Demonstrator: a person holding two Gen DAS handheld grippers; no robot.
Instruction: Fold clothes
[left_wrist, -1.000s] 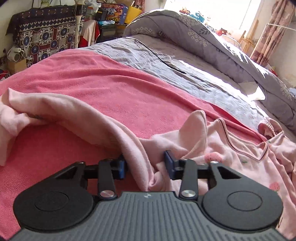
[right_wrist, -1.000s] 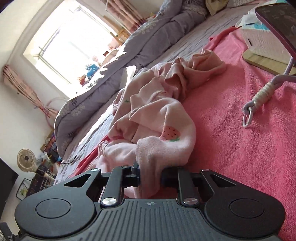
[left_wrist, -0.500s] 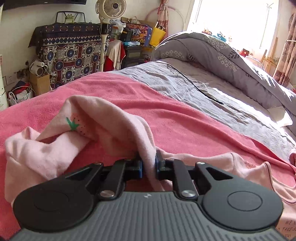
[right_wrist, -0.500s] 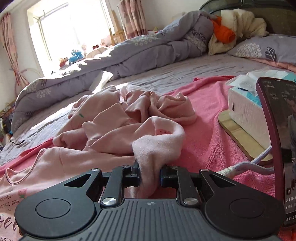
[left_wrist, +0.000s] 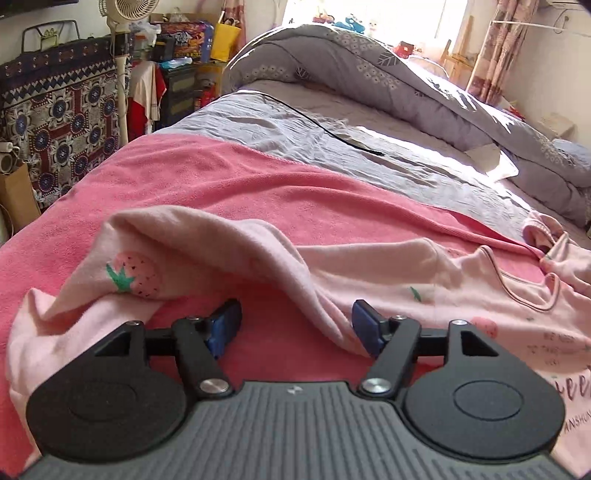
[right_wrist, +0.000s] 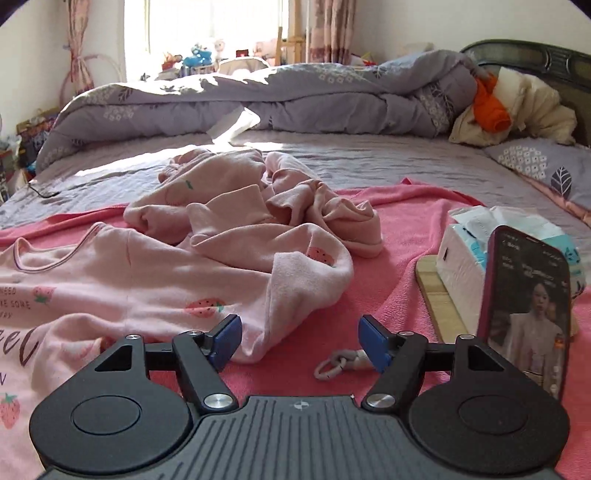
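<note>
Across the lower frame, both views: left claw (left_wrist: 295, 326) and right claw (right_wrist: 298, 339) are gaping wide, gripping nothing; pink top (right_wrist: 147, 280) is lying rumpled, sleeves likely bunching again; phone (right_wrist: 524, 314) is risking a knock.

The top (left_wrist: 461, 295) is pale pink, printed with red strawberries with green leaves and dark lettering. The blanket (left_wrist: 221, 192) under it is coral pink. The sheet (right_wrist: 369, 162) is plain grey-lilac, the quilt (right_wrist: 295, 99) grey-lilac with small white flowers. Each claw (left_wrist: 295, 325) (right_wrist: 299, 339) is black with blue pads (right_wrist: 227, 334). The phone (right_wrist: 524, 310) has a dark red case.
</note>
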